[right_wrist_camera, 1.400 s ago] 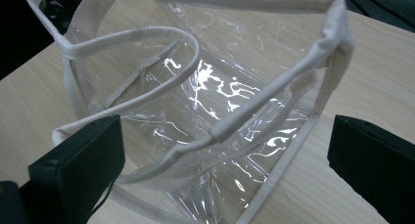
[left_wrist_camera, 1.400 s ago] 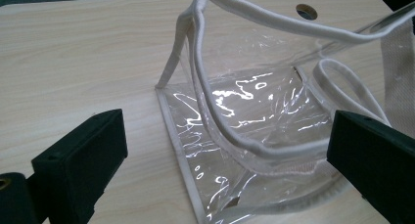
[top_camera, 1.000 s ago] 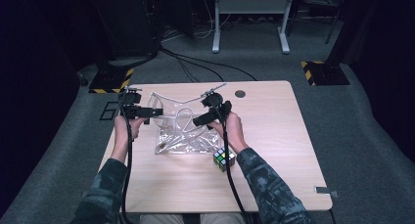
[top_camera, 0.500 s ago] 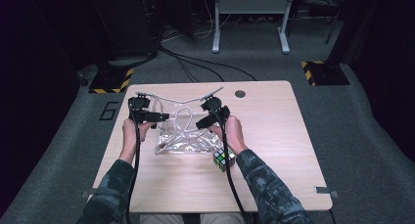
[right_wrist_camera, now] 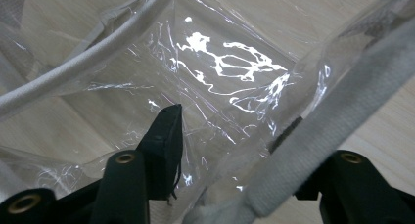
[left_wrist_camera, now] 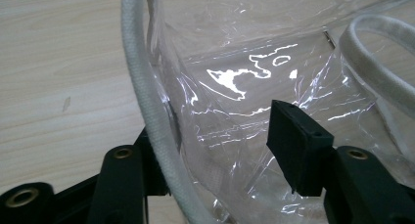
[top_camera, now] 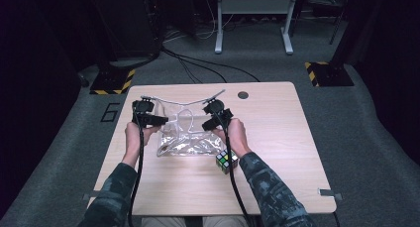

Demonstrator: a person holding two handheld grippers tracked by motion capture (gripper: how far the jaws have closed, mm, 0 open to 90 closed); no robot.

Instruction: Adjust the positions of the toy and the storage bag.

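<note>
Transparent plastic bag (top_camera: 185, 133) with white rope handles lies in the middle of the wooden surface (top_camera: 277, 128), and the person works on it with both tools. The left claw (top_camera: 161, 120) is at the bag's left edge and the right claw (top_camera: 208, 124) at its right edge, so the bag hangs stretched between them and its mouth faces up. A colour puzzle cube (top_camera: 227, 160) stands on the surface just beside the bag's near right corner, under the right hand (top_camera: 233, 135).

In the left gripper view the jaws stand apart, with one white rope handle (left_wrist_camera: 147, 97) lying against the left jaw and the clear film (left_wrist_camera: 235, 111) between the two jaws. I judge that this claw is released and only hooks the rim. In the right gripper view the jaws are also apart, and a wide white strap (right_wrist_camera: 337, 111) crosses in front of the right jaw, so this claw is spread inside the mouth and not clenched on anything.

The step in hand seems to be the opening of the bag. I think the next move calls for keeping the mouth wide with one claw, while the other one leaves the rim, goes to the cube and grasps it. The film is slippery and may fold shut.
</note>
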